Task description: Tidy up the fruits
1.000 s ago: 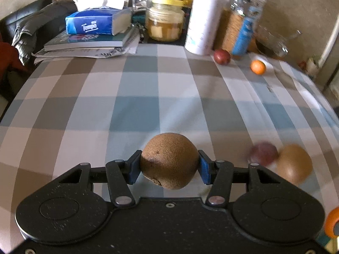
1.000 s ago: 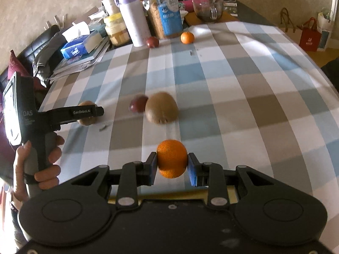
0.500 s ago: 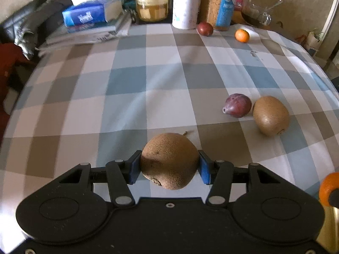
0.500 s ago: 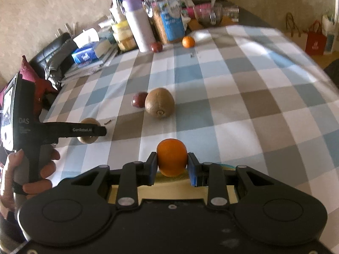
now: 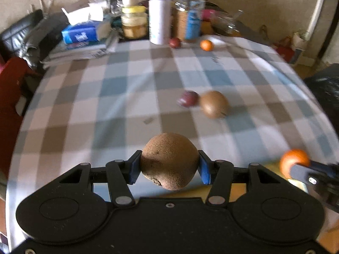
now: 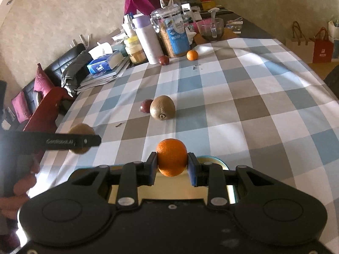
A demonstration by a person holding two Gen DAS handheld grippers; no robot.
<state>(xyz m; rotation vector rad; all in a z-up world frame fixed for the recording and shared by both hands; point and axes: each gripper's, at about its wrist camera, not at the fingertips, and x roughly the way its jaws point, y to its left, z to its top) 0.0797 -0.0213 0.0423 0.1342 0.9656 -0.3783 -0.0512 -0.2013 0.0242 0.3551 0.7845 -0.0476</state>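
My left gripper [image 5: 169,170] is shut on a brown kiwi [image 5: 169,160], held above the near part of the checked tablecloth [image 5: 118,89]. My right gripper [image 6: 172,167] is shut on an orange [image 6: 172,157], over a golden plate [image 6: 214,162] mostly hidden beneath it. In the left wrist view that orange [image 5: 293,163] shows at the right edge. Mid-table lie a second kiwi [image 6: 162,110] and a dark red fruit [image 6: 146,105] touching it. Far back sit another red fruit [image 6: 163,60] and a small orange [image 6: 192,55].
Along the far edge stand a white bottle [image 6: 147,40], a clear jar [image 6: 173,33], a yellow-lidded jar [image 6: 135,49], a glass bowl [image 6: 209,29], a tissue box [image 6: 101,64] and books. A black sofa [image 6: 53,74] lies to the left. Shopping bags [image 6: 317,44] sit on the floor right.
Both grippers have pulled back and risen, each keeping its fruit. The left gripper has swung toward the right one, so the held orange now shows at its right edge.
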